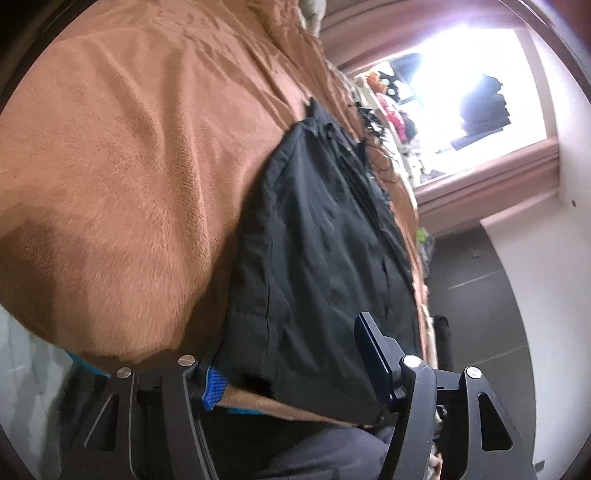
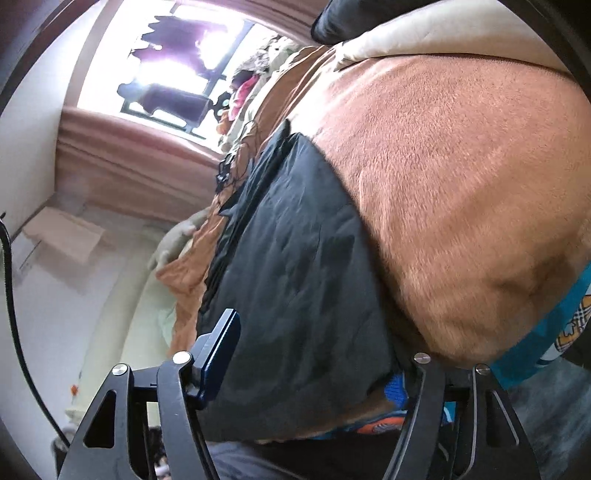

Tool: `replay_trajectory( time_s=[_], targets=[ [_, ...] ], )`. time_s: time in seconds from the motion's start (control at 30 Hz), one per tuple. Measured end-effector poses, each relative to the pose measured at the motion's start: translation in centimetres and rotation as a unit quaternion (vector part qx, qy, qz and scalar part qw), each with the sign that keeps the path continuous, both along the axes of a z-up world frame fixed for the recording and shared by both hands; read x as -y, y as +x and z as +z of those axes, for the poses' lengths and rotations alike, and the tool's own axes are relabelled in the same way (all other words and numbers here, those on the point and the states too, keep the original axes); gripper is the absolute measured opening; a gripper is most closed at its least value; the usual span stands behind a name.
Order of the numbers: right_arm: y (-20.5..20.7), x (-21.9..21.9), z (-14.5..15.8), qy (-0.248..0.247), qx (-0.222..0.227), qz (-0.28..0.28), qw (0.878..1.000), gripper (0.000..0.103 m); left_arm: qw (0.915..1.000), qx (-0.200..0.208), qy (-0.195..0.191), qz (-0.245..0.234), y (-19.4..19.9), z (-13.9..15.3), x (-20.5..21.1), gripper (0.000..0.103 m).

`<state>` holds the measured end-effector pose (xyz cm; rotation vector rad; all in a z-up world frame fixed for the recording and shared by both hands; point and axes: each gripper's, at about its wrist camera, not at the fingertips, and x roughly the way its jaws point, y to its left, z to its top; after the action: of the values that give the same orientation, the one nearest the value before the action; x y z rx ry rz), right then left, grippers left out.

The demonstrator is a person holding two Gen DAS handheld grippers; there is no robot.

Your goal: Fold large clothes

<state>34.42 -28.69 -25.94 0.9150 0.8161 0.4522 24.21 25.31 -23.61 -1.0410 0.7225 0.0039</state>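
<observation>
A large black garment (image 1: 317, 236) lies flat on a brown fleece blanket (image 1: 129, 177) spread over a bed, and both views are rolled sideways. My left gripper (image 1: 291, 369) straddles the garment's near hem. Its blue-padded finger (image 1: 213, 386) sits at the hem's corner against the blanket, and the other finger (image 1: 373, 350) stands off over the cloth. In the right wrist view the black garment (image 2: 303, 280) fills the middle. My right gripper (image 2: 306, 369) straddles the same hem, one finger (image 2: 219, 350) above the cloth and one blue pad (image 2: 396, 389) tucked at the blanket side. Both stand open.
A bright window (image 1: 454, 92) with pink curtains (image 2: 129, 162) lies beyond the bed. Piled clothes (image 1: 391, 110) sit at the bed's far end. A cream duvet (image 2: 424, 33) lies near the head, and a teal patterned sheet (image 2: 546, 332) shows under the blanket. Dark trousers of a person (image 1: 325, 454) are close below.
</observation>
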Motion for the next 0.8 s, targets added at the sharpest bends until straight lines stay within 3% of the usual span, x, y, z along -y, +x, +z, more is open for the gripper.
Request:
replay_trajectory(
  time_s=[0.13, 0.17, 0.2, 0.23, 0.27, 0.37, 0.8],
  targets=[
    [1.2, -0.8, 0.1, -0.025, -0.022, -0.018, 0.999, 0.050, 0.9991, -0.026, 0.009, 0.032, 0.9, -0.2, 0.3, 0.053],
    [1.4, -0.8, 0.0, -0.025, -0.025, -0.023, 0.999, 0.040, 0.9987, -0.032, 0.014, 0.037, 0.9, -0.3, 0.4, 0.046],
    [1.7, -0.8, -0.1, -0.027, -0.033, -0.028, 0.999, 0.020, 0.9978, -0.044, 0.023, 0.044, 0.9, -0.3, 0.5, 0.041],
    [1.9, -0.8, -0.2, -0.031, -0.042, -0.032, 0.998, 0.007, 0.9967, -0.056, 0.032, 0.049, 0.9, -0.4, 0.6, 0.027],
    [2.0, -0.4, -0.4, -0.028, -0.047, -0.036, 0.998, 0.005, 0.9957, -0.065, 0.035, 0.056, 0.8, -0.6, 0.5, 0.011],
    [1.6, -0.1, 0.6, -0.028, -0.033, -0.042, 0.998, 0.003, 0.9955, -0.056, 0.006, 0.076, -0.1, -0.8, -0.5, 0.004],
    [-3.5, 0.9, 10.5, 0.000, 0.059, -0.033, 0.998, 0.003, 0.9945, 0.042, 0.021, 0.094, -4.8, 8.8, 0.0, 0.001]
  ],
)
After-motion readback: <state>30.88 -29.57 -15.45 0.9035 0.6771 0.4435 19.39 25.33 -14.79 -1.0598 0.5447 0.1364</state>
